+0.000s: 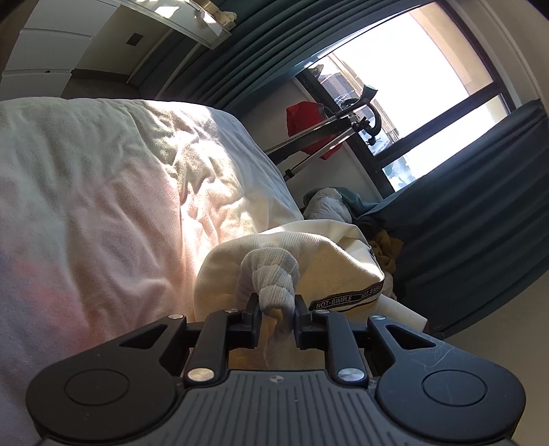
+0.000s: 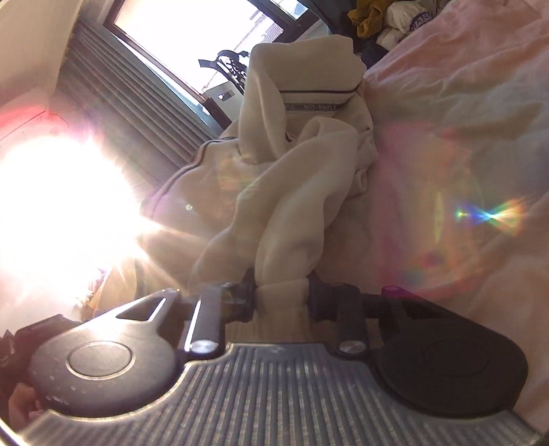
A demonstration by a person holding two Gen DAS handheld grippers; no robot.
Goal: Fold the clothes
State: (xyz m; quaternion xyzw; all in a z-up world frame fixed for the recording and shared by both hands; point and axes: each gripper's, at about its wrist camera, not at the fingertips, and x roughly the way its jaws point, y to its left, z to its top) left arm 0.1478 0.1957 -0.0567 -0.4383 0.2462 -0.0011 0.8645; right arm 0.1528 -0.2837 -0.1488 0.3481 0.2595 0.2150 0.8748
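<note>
A cream garment (image 1: 302,260) with a black band printed "NOT-SIMPLE" (image 1: 346,295) is seen in the left wrist view, bunched at the edge of a bed covered by a pale pinkish blanket (image 1: 103,192). Its grey-white ribbed cuff (image 1: 271,278) is pinched between the jaws of the left gripper (image 1: 276,310). A window (image 1: 411,68) and teal curtains (image 1: 480,206) lie beyond.

In the right wrist view — much washed out by glare — the same garment (image 2: 291,178) is draped over the blanket (image 2: 446,120), and a fold of it is clamped in the right gripper (image 2: 282,298). A pile of clothes (image 2: 384,20) is visible at the top.
</note>
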